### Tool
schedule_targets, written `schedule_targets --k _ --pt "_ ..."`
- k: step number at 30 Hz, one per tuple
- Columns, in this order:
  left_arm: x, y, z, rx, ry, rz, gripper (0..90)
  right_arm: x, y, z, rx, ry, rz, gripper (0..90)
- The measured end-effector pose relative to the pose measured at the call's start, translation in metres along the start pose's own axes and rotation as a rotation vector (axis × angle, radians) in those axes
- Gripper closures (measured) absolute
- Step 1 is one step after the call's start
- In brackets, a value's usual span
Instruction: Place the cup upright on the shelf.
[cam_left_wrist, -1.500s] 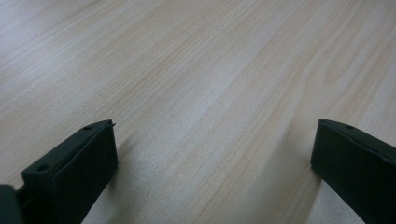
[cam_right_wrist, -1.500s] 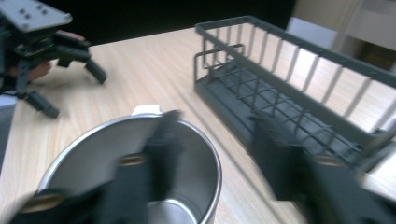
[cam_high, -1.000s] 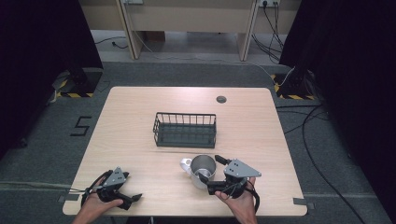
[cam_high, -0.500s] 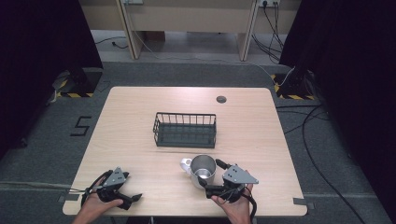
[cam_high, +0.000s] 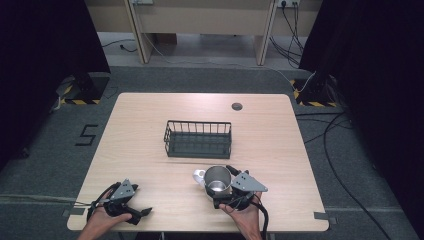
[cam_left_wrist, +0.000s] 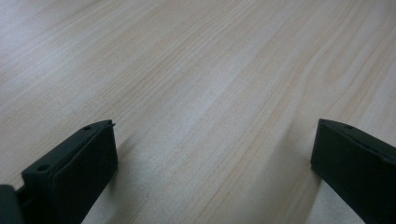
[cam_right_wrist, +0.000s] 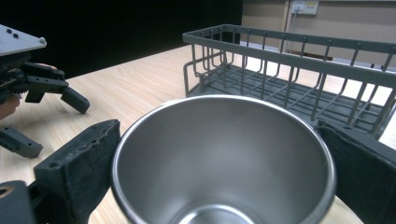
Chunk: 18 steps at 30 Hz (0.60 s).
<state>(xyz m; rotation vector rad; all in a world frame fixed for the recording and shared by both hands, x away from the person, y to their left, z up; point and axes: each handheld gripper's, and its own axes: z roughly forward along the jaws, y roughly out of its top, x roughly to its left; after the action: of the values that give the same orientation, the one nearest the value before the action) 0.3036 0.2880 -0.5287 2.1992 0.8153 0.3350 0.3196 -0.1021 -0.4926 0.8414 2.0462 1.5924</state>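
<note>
A steel mug (cam_high: 217, 181) stands upright on the wooden table (cam_high: 280, 150) near the front, its handle (cam_high: 199, 175) pointing left. My right gripper (cam_high: 225, 186) reaches around it, one jaw on each side of the rim. In the right gripper view the mug (cam_right_wrist: 224, 158) sits between the jaws of the right gripper (cam_right_wrist: 219, 140); they have just been opening and the pads stand close to the rim without pressing on it. My left gripper (cam_high: 140, 200) rests at the front left, open, with bare wood between its jaws in the left gripper view (cam_left_wrist: 212, 144).
A dark wire basket (cam_high: 198, 138) stands empty in the middle of the table, just beyond the mug; its near rim (cam_right_wrist: 289, 56) shows in the right gripper view. A round cable hole (cam_high: 237, 106) lies near the far edge. The left gripper (cam_right_wrist: 53, 126) shows to the mug's left.
My right gripper has sunk a little around the mug, which has stayed in place. The left gripper has not moved.
</note>
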Motion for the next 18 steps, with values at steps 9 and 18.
schedule_targets --k 9,18 --pt "0.0 0.0 0.0 0.0 0.0 0.0 0.0 -0.0015 0.0002 0.0036 -0.012 0.022 -0.001 5.6" --pt "0.0001 0.0 0.0 0.0 0.0 0.0 0.0 -0.0069 0.0037 0.0033 -0.016 0.048 0.019 6.0"
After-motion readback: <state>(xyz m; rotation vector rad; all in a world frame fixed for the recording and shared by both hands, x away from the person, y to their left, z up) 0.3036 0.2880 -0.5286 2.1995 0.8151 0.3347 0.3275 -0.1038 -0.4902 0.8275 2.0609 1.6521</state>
